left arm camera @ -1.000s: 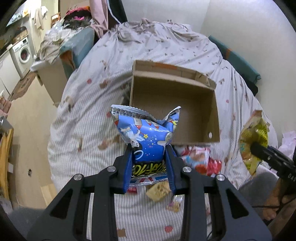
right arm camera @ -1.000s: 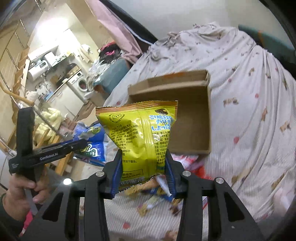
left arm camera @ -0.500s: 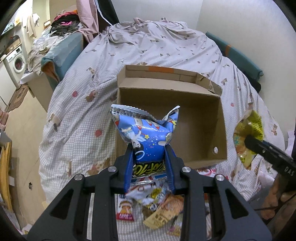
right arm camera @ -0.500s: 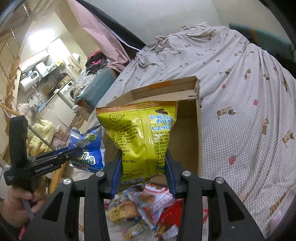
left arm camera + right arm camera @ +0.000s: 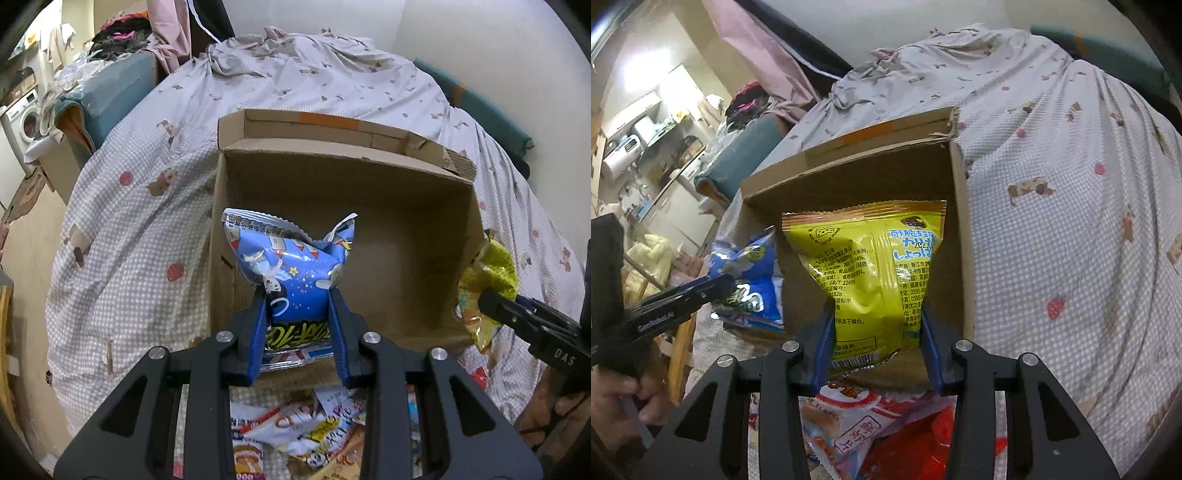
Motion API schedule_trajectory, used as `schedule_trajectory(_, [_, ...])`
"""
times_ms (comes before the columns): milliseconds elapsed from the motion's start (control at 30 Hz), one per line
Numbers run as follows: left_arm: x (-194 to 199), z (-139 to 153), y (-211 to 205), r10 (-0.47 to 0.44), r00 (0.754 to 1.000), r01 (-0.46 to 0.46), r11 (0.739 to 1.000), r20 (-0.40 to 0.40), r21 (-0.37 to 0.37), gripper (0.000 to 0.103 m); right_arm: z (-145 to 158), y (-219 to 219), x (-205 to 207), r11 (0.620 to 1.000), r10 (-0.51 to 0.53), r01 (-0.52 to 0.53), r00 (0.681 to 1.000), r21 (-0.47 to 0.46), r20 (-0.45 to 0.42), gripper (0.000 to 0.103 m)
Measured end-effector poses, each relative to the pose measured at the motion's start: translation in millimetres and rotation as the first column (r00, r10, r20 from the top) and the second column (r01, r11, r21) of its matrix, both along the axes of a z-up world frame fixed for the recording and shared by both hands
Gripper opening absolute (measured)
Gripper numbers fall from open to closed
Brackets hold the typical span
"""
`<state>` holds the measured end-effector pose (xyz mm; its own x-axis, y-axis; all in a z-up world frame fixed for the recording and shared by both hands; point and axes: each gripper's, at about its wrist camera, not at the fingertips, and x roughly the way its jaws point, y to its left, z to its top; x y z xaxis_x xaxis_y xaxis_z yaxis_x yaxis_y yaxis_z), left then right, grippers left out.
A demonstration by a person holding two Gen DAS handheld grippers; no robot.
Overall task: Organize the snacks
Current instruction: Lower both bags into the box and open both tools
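Left gripper (image 5: 298,314) clamped on blue snack bag (image 5: 291,266), frame centre, in front of the open cardboard box (image 5: 369,147). Right gripper (image 5: 877,328) clamped on yellow snack bag (image 5: 871,266), centre, at the box's right wall. Loose snack packets (image 5: 295,432) at bottom edge, on the bedspread (image 5: 129,221).

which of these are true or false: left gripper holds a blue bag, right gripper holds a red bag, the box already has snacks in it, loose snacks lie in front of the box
1. The left gripper grips a blue snack bag. True.
2. The right gripper grips a red bag. False: it grips a yellow snack bag.
3. The cardboard box already has snacks lying in it. False: no snack shows on its visible floor.
4. Loose snack packets lie on the bed in front of the box. True.
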<state>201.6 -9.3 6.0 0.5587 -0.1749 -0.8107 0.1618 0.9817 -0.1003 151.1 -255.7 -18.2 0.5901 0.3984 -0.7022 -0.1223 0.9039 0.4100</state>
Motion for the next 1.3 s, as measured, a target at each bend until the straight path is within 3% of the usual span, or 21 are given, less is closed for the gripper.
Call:
schedule_trajectory(633, [5,-10,1,0.029,1.0,-0.029,0.999,0.007,-0.025,0.027,-13,11,8,0.998,0.042,-0.044,0.999,-0.047,-0.033,0.046])
schedule_trajectory(967, [3,-5,-2,0.024,0.999,-0.024,1.0,0.035,-0.015,0.027,-8,4,7,1.0,0.025,-0.025,1.0,-0.002,-0.006,0.046])
schedule_trajectory(1167, [2,-5,-6,0.016,1.0,-0.016,1.0,0.024,0.004,0.028,-7,2,7,1.0,0.013,-0.013,1.0,0.004,-0.004,0.064])
schedule_trajectory(1233, [2,-6,-7,0.012,1.0,-0.012,1.0,0.014,0.002,0.04,-5,2,7,1.0,0.009,-0.009,1.0,0.004,0.003,0.075])
schedule_trajectory(1300, [0,-5,-7,0.021,1.0,-0.021,1.0,0.018,0.007,0.053,-4,0,6,1.0,0.006,-0.006,1.0,0.01,0.006,0.079])
